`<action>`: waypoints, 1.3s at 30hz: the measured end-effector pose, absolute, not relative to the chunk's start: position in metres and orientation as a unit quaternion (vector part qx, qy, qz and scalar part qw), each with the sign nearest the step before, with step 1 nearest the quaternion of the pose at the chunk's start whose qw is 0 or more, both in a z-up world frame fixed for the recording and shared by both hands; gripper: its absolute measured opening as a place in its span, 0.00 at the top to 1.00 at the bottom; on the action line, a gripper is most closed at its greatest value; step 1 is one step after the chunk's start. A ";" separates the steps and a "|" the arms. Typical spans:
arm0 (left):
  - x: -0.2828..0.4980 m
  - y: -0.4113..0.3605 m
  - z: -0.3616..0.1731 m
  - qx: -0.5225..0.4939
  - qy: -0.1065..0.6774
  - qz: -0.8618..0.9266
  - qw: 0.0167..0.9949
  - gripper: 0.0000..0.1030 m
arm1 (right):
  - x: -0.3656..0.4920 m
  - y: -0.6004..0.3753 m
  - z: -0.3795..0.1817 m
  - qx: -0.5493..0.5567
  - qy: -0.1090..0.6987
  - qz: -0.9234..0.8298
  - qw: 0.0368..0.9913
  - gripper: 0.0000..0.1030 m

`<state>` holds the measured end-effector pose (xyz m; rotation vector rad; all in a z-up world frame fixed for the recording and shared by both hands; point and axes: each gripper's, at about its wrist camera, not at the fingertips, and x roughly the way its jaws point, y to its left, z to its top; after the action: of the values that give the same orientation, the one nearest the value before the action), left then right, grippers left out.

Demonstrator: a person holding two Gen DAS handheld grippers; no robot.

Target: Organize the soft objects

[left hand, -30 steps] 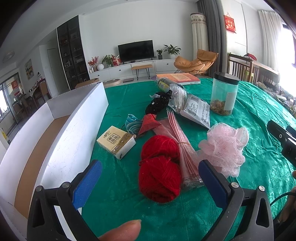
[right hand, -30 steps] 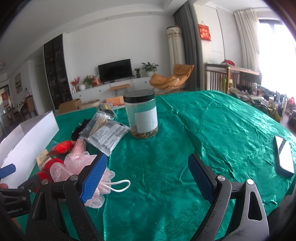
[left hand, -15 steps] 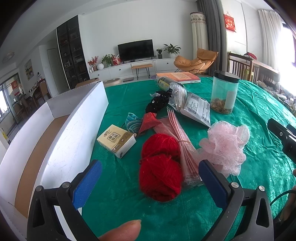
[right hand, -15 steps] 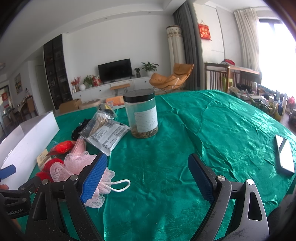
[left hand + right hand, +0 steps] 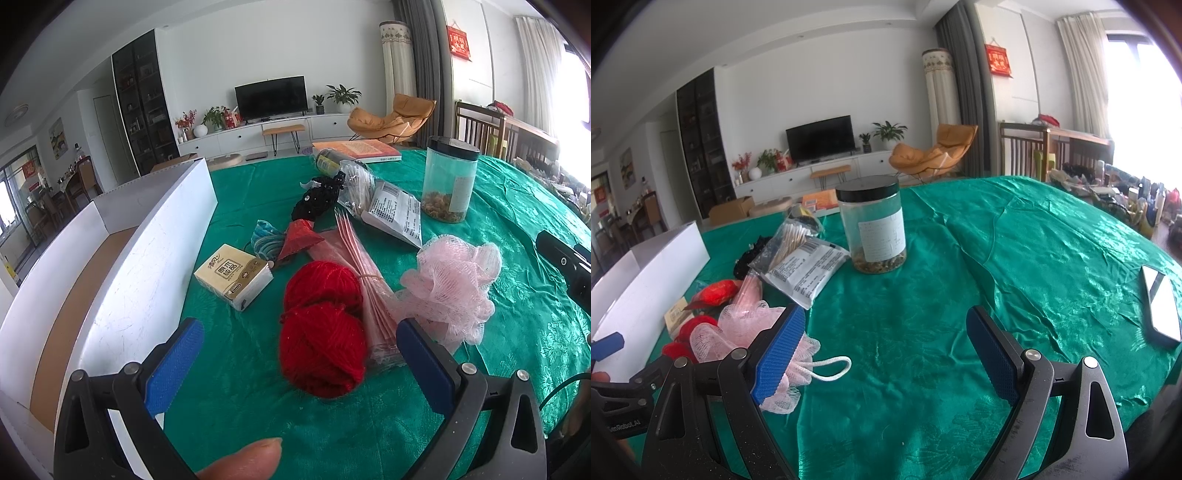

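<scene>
On the glossy green cloth (image 5: 236, 373), fuzzy red yarn balls (image 5: 322, 332) lie between the spread left gripper (image 5: 295, 363) fingers, half-hiding pink packets (image 5: 364, 273); the right gripper (image 5: 886, 354), spread too, partly covers a netted pink pouf (image 5: 738, 332)

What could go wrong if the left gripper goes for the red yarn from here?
The red yarn lies against the pink packet bundle, so the open left gripper might pinch or drag both. The pink mesh puff sits close on the other side, and its netting could snag a finger. Soft yarn may squash and slip.
</scene>
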<state>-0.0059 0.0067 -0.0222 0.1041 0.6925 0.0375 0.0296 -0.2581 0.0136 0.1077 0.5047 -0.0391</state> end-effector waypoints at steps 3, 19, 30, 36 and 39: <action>-0.006 0.006 -0.023 0.052 0.341 0.018 0.939 0.00 | 0.030 -0.259 0.014 0.053 0.250 -0.019 0.967 0.12; -0.004 0.006 -0.027 0.056 0.349 0.018 0.935 0.00 | 0.030 -0.260 0.014 0.055 0.251 -0.019 0.966 0.12; -0.004 0.006 -0.034 0.060 0.358 0.018 0.931 0.00 | 0.031 -0.262 0.015 0.057 0.252 -0.020 0.966 0.12; -0.003 0.007 -0.039 0.059 0.367 0.020 0.928 0.00 | 0.025 -0.277 0.008 0.112 0.254 -0.040 0.960 0.12; -0.003 0.010 -0.042 0.060 0.373 0.021 0.926 0.00 | 0.022 -0.286 0.002 0.162 0.263 -0.042 0.950 0.12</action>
<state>-0.0028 0.0097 -0.0422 0.1221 0.7642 0.0435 0.0217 -0.2858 0.0021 0.3297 0.5346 -0.0859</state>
